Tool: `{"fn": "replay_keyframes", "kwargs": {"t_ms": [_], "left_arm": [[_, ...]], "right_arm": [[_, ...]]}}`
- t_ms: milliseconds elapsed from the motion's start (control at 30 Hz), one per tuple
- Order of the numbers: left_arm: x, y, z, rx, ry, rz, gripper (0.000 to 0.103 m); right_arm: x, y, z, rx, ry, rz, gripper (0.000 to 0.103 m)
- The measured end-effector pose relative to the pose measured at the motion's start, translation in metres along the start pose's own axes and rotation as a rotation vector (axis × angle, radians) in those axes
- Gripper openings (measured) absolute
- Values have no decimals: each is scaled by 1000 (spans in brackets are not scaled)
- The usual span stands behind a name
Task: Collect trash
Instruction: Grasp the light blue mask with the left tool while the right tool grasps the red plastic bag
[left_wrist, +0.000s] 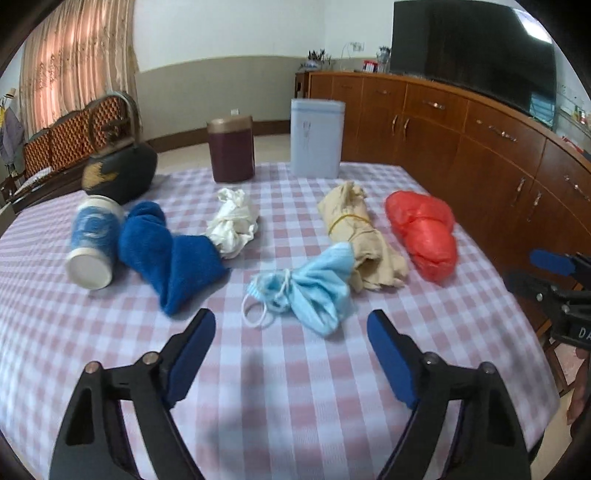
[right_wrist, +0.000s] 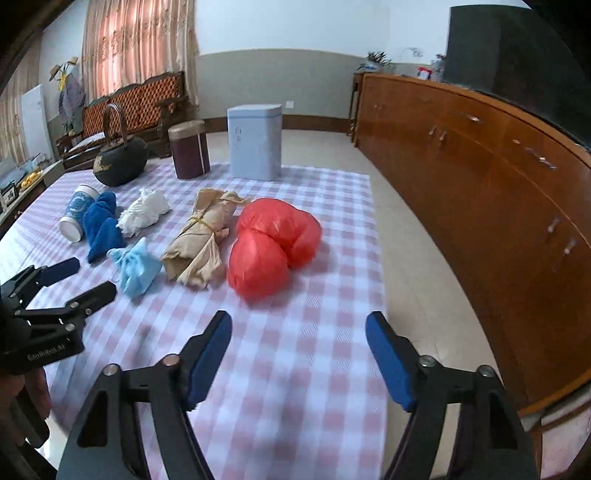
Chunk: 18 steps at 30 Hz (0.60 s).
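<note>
Trash lies in a row on the checked tablecloth (left_wrist: 280, 387): a crumpled light blue face mask (left_wrist: 310, 291) (right_wrist: 135, 267), a tan paper bundle tied with a rubber band (left_wrist: 354, 229) (right_wrist: 201, 245), a red plastic bag (left_wrist: 424, 232) (right_wrist: 271, 245), a white crumpled wad (left_wrist: 234, 223) (right_wrist: 146, 214), a blue cloth (left_wrist: 166, 251) (right_wrist: 101, 230) and a tipped paper cup (left_wrist: 94, 247) (right_wrist: 75, 216). My left gripper (left_wrist: 291, 328) (right_wrist: 90, 278) is open just short of the mask, holding nothing. My right gripper (right_wrist: 299, 328) is open and empty, in front of the red bag.
At the table's far edge stand a dark kettle (left_wrist: 118, 170), a maroon canister (left_wrist: 231, 149) and a pale blue tin (left_wrist: 317, 138). A long wooden cabinet (right_wrist: 498, 206) runs along the right. The table's right edge (right_wrist: 376, 258) drops to the floor.
</note>
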<state>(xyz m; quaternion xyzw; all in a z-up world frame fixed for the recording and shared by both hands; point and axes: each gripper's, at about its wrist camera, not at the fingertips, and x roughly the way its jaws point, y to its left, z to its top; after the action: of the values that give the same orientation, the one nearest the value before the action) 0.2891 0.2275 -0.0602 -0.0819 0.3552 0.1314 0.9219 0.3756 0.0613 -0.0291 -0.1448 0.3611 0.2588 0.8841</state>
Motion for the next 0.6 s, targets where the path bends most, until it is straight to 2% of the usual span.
{"fn": "replay_keyframes", "kwargs": {"t_ms": [67, 133, 267, 333, 367, 433, 467, 500, 567, 600], "left_arm": [[12, -1, 4, 0, 47, -4, 79], [24, -1, 8, -17, 105, -53, 73], [28, -4, 16, -7, 82, -37, 73], [37, -6, 20, -11, 106, -44, 71], [41, -7, 21, -12, 125, -51, 63], [50, -7, 22, -23, 152, -55, 56], [49, -7, 21, -23, 145, -51, 49], [49, -7, 22, -25, 148, -56, 47], [48, -8, 22, -28, 142, -76, 35], [47, -8, 21, -27, 139, -85, 31]], "right_arm": [[13, 2, 6, -17, 15, 17, 74], [24, 5, 11, -26, 27, 38, 74], [42, 14, 19, -32, 43, 58, 74], [51, 15, 25, -20, 53, 56, 73], [57, 14, 28, -3, 67, 54, 73], [68, 11, 34, 32, 91, 71, 71], [72, 11, 36, 45, 99, 85, 66], [77, 11, 36, 53, 112, 100, 52], [80, 13, 34, 48, 124, 105, 33], [78, 14, 33, 46, 116, 115, 26]]}}
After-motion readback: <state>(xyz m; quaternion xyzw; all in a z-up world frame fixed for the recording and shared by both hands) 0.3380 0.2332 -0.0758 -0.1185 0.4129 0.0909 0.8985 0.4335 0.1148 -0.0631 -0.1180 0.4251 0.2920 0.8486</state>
